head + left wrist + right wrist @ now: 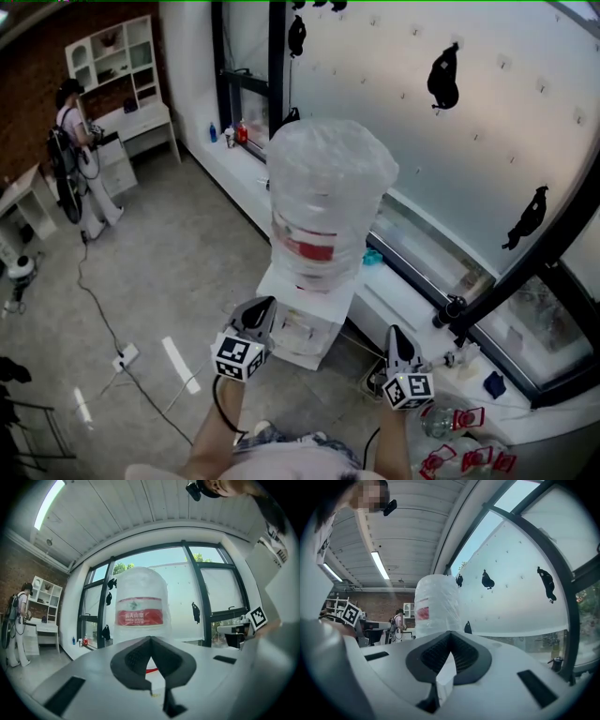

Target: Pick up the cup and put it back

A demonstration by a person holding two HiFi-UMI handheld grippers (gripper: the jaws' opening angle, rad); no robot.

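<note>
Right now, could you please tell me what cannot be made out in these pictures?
The cup: in no view. In the head view the water bottle covers the dispenser top; the shut left gripper and right gripper block most of it in their own views.
Label print: too small, left gripper view.
Small bottles on the sill: too small, head view.

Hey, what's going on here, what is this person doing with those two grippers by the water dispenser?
A person holds a gripper in each hand, pointed level at a white water dispenser that carries a big plastic-wrapped bottle. The left gripper and the right gripper are both shut with nothing between their jaws, and neither touches the dispenser. No cup can be made out in any view. Another person stands by the shelves at the back.
</note>
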